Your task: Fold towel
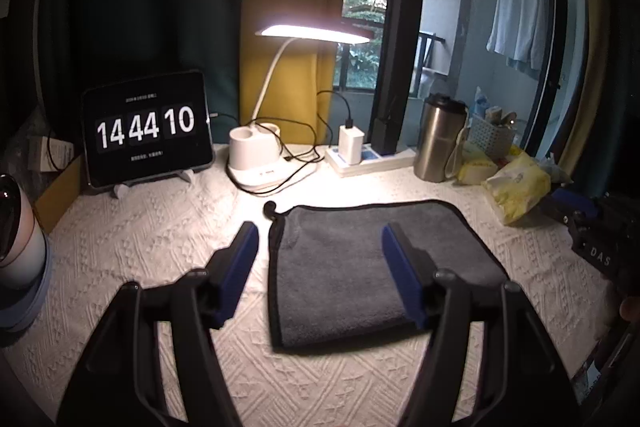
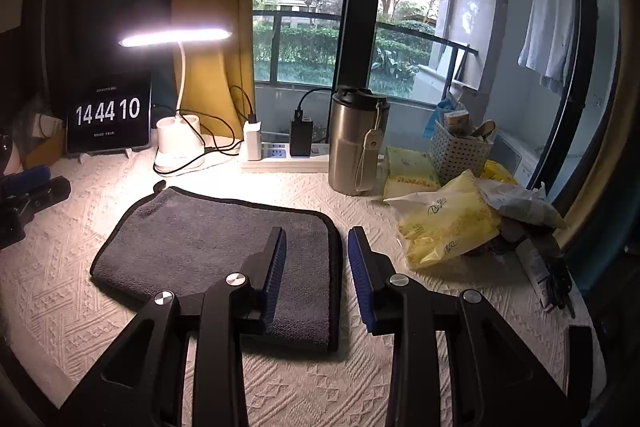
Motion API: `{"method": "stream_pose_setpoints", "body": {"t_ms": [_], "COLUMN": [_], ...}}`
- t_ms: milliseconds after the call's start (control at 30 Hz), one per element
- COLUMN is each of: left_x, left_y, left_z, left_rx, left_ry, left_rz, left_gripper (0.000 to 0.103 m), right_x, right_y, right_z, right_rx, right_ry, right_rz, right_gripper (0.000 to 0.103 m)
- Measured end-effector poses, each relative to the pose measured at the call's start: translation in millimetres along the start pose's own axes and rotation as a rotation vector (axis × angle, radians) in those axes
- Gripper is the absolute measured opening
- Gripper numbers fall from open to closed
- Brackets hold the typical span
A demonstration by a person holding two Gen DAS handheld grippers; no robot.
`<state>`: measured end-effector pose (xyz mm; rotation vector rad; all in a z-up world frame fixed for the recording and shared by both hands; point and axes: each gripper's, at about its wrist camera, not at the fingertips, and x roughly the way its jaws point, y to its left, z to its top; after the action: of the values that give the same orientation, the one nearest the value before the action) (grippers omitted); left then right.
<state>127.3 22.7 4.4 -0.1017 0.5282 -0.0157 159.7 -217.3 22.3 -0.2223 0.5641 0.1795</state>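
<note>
In the left wrist view, one dark grey towel lies flat on the white textured table, already folded into a rectangle with black piping; its long axis runs from the near edge of the table toward the far edge, and a small hanging loop sticks out at its far left corner. The left tool hovers above it with both blue-padded fingers spread wide, holding nothing; one finger is over the bare cloth left of the towel, the other over the towel. Along the far edge stand one tablet clock, one lit desk lamp, one power strip and one steel tumbler. In the right wrist view, the towel reaches from the lamp base toward the near edge, its folded side nearest the camera. The right tool is parted and empty, straddling the towel's right border. Yellow packets and one white basket crowd the table's right side.
</note>
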Motion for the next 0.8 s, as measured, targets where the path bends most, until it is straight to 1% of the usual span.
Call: {"method": "stream_pose_setpoints", "body": {"t_ms": [167,400,433,467,500,600,733,767,800], "left_x": [-13,-33,-36,-39,-43,-56,-72,-76,-81], "left_y": [0,1,2,3,4,6,3,3,2], "left_z": [-2,-8,-9,-10,-10,-12,-15,-16,-17], "left_rx": [-0.001,-0.002,-0.006,-0.01,-0.015,-0.031,-0.028,-0.03,-0.032], "left_ry": [-0.025,-0.068,-0.074,-0.081,-0.089,-0.119,-0.156,-0.168,-0.18], "left_rz": [0.003,0.029,0.026,0.021,0.012,-0.007,0.02,0.031,0.042], "left_gripper": [0.066,0.067,0.069,0.078,0.083,0.092,0.094,0.095,0.095], "right_x": [-16,-39,-41,-45,-48,-63,-78,-85,-90], "right_y": [2,5,5,6,7,9,10,11,11], "right_z": [-2,-7,-7,-7,-8,-8,-9,-10,-10], "right_rx": [0.0,0.003,0.001,-0.001,-0.003,-0.001,0.012,0.017,0.019], "right_ry": [-0.026,-0.066,-0.066,-0.072,-0.077,-0.109,-0.141,-0.158,-0.171], "right_rz": [-0.001,-0.001,-0.002,-0.002,-0.004,-0.007,-0.011,-0.012,-0.011], "right_gripper": [0.034,0.034,0.034,0.034,0.034,0.034,0.036,0.039,0.047]}}
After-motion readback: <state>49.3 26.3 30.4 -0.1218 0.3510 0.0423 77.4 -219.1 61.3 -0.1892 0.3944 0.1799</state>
